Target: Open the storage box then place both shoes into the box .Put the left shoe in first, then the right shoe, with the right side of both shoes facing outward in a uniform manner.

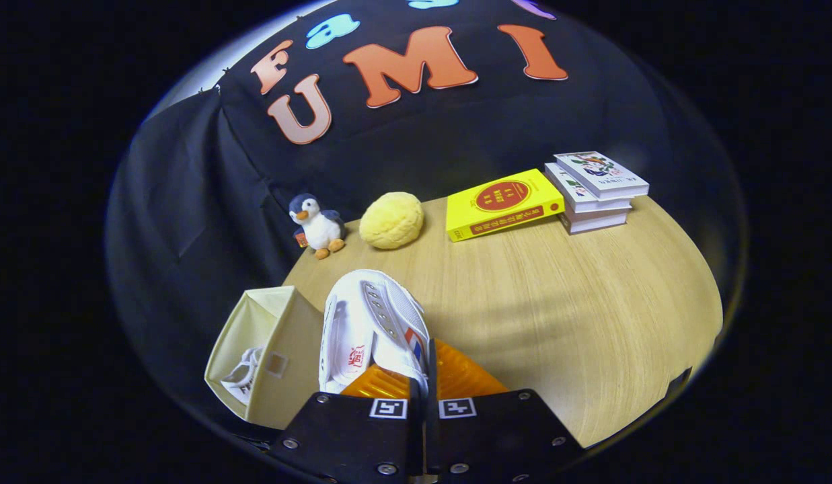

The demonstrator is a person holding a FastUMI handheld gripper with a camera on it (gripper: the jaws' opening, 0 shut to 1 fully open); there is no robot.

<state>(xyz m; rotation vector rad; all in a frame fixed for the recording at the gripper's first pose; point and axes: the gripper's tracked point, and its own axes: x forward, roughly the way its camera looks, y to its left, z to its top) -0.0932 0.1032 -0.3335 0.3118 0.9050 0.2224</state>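
My gripper (424, 383) is shut on a white shoe (372, 329), with both fingers pinching its upper edge; the shoe hangs lifted above the table, toe pointing away from me. The cream storage box (281, 343) stands just to the left of the held shoe, open on the side facing left. Inside it lies another white shoe (244, 376), partly hidden by the box wall. Part of the held shoe's heel is covered by the fingers.
Beyond the shoe, on the wooden table (557, 316), stand a toy penguin (317, 225), a yellow round plush (391, 220), a yellow book (503, 204) and a stack of white books (596, 189). The table's left edge runs close behind the box.
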